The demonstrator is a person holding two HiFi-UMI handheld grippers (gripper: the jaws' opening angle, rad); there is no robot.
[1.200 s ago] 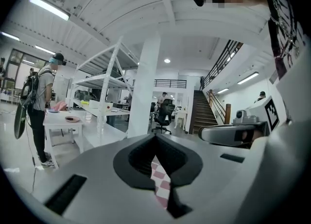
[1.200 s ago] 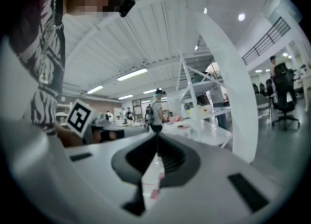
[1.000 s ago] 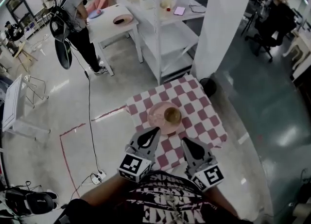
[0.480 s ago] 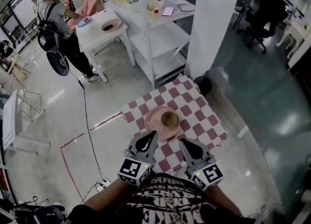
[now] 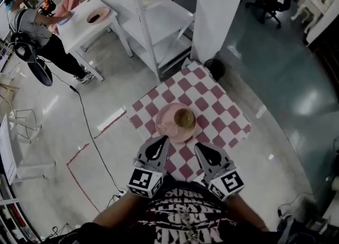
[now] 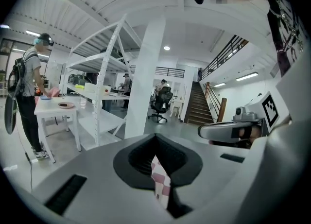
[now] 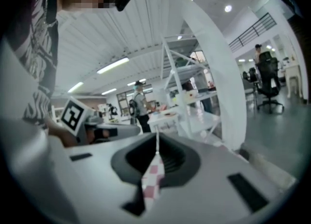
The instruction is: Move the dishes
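Left gripper: I see its jaws pressed together with nothing between them; its own view shows only a sliver of checkered cloth through the slit. It hovers over the table's near edge.
Right gripper: its jaws are likewise closed and empty in its own view, and it is level with the left one, just to its right.
Pink plate: it rests on the checkered table, just beyond both gripper tips and apart from them.
Bowl: brownish, upright, sitting on the plate's far right part.
White pillar: it stands at the table's far side.
Shelf unit: white, left of the pillar.
Far left: a person with a backpack stands at a white table bearing another pink dish.
Floor: a dark cable trails left of the checkered table.
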